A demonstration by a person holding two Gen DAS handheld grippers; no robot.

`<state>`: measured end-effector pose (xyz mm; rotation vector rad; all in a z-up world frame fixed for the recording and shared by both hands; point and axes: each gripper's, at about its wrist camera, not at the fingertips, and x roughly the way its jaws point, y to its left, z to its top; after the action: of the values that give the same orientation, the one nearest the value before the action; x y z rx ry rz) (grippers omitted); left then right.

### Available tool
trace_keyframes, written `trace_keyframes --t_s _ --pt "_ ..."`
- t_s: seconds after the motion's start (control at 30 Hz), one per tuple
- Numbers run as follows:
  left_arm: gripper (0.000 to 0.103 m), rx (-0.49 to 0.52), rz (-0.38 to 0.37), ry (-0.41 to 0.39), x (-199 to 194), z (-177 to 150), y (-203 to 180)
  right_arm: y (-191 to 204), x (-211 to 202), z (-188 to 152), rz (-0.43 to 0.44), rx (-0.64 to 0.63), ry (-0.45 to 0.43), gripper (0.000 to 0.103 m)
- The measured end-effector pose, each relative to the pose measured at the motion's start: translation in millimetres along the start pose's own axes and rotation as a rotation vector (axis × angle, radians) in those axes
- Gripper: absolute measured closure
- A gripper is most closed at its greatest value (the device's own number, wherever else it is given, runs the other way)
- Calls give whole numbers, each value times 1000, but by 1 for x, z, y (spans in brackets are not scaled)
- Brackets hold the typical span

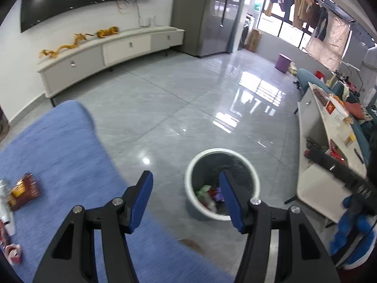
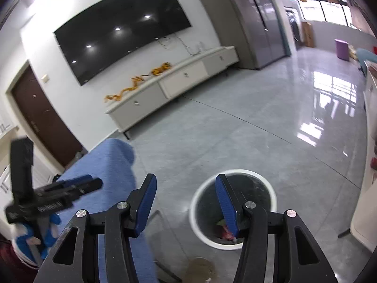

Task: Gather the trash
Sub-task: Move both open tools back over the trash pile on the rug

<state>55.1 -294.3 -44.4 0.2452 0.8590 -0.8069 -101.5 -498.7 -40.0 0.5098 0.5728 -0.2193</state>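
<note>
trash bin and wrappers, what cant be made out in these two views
- Trash bin contents: left wrist view, partly behind a finger of the left tongs; right wrist view, behind the right tongs.
- Wrappers on the blue mat: left wrist view, blurred, some cut off by the frame's left edge; print unreadable.

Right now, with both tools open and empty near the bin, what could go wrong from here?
1. Both views are motion-blurred, so a reach for the wrappers on the blue cloth could miss.
2. The wrappers sit at the far left edge of the left view, with the left tool aimed past them, so they could slip out of sight.
3. The white bin stands on glossy floor; a bump from the right tool might slide or tip it.
</note>
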Motion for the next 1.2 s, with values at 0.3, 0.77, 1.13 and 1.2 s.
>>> trace_keyframes --t_s 0.3,0.77,1.13,1.2 --pt "46 -90 146 -61 -66 -63 85 70 -1 -4 83 -106 2 53" --pt "46 -341 326 -112 -157 -172 216 156 36 -27 177 -245 104 53" --pt "46 -483 364 -137 -186 -215 275 206 73 -42 215 -338 188 53" --pt "46 -484 360 -135 -185 -214 282 213 78 -43 216 -351 198 53"
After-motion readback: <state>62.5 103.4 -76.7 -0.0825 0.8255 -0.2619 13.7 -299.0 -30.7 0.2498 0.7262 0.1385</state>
